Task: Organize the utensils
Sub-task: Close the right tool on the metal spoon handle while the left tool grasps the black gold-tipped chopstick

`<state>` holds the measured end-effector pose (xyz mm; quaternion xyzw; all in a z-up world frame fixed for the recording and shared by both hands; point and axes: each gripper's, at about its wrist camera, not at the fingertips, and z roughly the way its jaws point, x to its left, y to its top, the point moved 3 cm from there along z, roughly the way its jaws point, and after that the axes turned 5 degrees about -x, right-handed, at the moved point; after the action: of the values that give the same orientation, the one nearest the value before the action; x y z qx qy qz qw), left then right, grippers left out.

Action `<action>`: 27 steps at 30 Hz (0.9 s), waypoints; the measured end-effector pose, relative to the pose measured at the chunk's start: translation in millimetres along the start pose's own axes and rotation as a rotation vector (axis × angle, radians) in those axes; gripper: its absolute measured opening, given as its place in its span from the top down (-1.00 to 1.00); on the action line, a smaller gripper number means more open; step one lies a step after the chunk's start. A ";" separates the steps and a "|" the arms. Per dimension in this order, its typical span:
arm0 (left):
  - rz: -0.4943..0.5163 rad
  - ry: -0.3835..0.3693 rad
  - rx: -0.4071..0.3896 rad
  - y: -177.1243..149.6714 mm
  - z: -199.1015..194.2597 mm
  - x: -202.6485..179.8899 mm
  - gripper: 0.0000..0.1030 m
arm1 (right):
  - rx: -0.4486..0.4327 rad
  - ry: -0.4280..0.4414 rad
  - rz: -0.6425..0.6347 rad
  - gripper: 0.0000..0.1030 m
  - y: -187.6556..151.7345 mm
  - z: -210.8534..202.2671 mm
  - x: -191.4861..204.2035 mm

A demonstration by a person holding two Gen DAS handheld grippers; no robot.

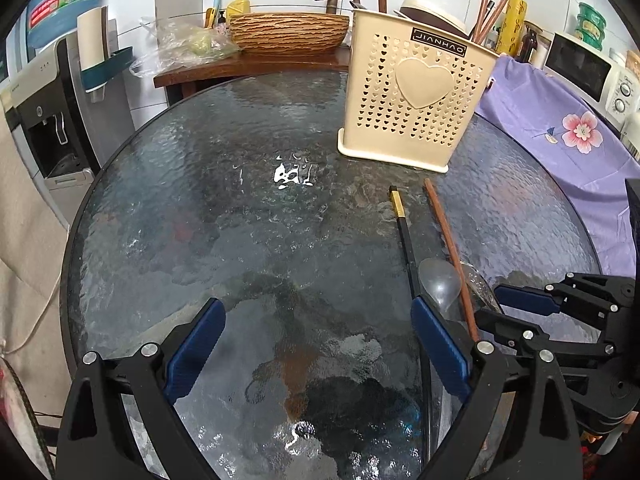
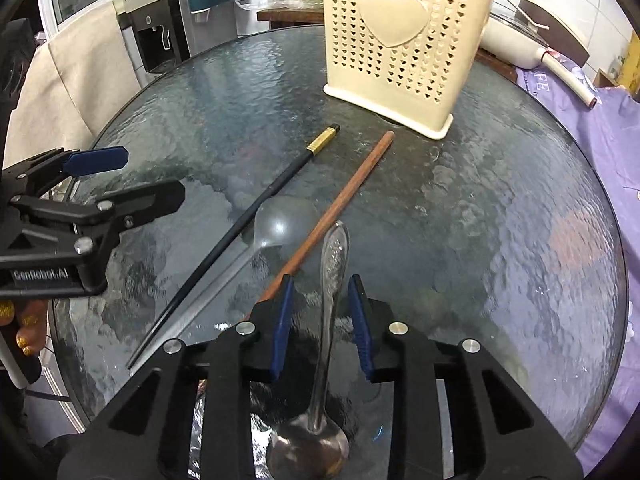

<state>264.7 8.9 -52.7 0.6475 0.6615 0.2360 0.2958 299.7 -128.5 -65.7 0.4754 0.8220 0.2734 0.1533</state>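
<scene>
A cream perforated utensil holder (image 1: 416, 92) with a heart stands at the far side of the round glass table (image 1: 200, 220); it also shows in the right wrist view (image 2: 400, 40). A black chopstick (image 2: 240, 224), a brown wooden chopstick (image 2: 340, 204), a clear plastic spoon (image 2: 280, 220) and a metal spoon (image 2: 332, 280) lie in front of it. My right gripper (image 2: 320, 312) is open, its fingers on either side of the metal spoon's handle. My left gripper (image 1: 316, 344) is open and empty, just left of the black chopstick (image 1: 404, 232).
A water dispenser (image 1: 52, 112) stands left of the table. A wooden basin (image 1: 288, 32) sits on a shelf behind. Purple cloth (image 1: 560, 128) covers the right side, with a microwave (image 1: 588, 68) beyond it.
</scene>
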 end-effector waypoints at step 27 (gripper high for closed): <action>0.117 -0.006 0.141 50.9 76.5 -55.9 0.13 | -0.051 0.015 0.091 0.74 -6.3 -18.6 -31.7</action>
<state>353.8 -49.7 -67.1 0.7050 0.6364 0.2039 0.2373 301.6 -164.1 -54.8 0.5063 0.7934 0.3047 0.1464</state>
